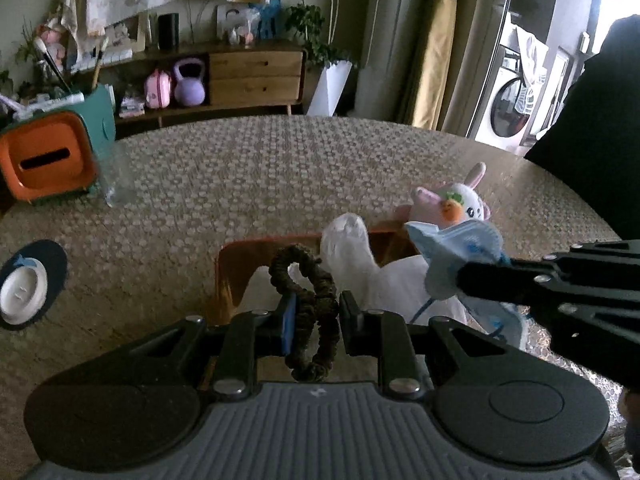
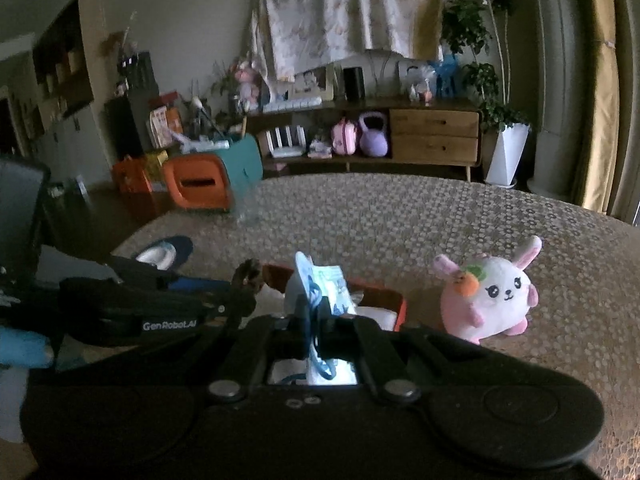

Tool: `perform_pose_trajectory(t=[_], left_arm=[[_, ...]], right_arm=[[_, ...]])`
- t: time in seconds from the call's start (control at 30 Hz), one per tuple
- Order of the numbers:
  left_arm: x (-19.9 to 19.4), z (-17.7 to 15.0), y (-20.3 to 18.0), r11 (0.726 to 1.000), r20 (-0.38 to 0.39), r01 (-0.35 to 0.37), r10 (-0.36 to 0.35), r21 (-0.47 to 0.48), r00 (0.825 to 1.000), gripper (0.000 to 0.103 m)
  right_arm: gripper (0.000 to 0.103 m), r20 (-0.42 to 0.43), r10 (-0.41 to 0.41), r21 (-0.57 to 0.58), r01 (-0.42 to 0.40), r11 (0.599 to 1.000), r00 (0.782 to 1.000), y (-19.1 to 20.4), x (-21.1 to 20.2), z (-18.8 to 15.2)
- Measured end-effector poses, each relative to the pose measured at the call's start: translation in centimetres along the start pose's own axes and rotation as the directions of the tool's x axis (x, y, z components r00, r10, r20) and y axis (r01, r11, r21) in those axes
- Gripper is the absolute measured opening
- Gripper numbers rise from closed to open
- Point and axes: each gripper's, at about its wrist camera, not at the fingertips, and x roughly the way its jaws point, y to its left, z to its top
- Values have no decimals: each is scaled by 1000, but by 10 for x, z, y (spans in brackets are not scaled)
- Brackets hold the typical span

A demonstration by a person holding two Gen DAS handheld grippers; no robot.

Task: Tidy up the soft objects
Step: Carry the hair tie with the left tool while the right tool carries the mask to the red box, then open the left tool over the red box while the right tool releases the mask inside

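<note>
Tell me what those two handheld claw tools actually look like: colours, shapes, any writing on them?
Both are matte black plastic. The left gripper has a ribbed grey top, round silver pivot bolts, angular linkage arms and a blue pad on one finger. The right gripper is all black with the same silver bolts. Seen from the right wrist, the left one's side carries white "GenRobot.AI" lettering. No cables or sleeves show.

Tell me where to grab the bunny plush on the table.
Grip the bunny plush across its round body, coming from above. It sits upright on the table beside the orange bin; its ears and feet are too small to hold.
</note>
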Motion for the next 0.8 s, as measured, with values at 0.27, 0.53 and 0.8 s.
perform_pose_trajectory(t=[0.27, 0.53, 0.8], left_arm=[[21, -6, 8, 1000, -45, 13, -13, -13, 999, 23], [34, -17, 19, 999, -82, 19, -22, -32, 996, 23], [36, -24, 16, 999, -88, 29, -30, -19, 996, 23]], right_arm=[[2, -70, 15, 8, -14, 1000, 997, 1, 28, -15], [3, -122, 30, -2, -30, 1000, 992, 5, 39, -29], [6, -146, 33, 2, -33, 999, 989, 6, 42, -32]])
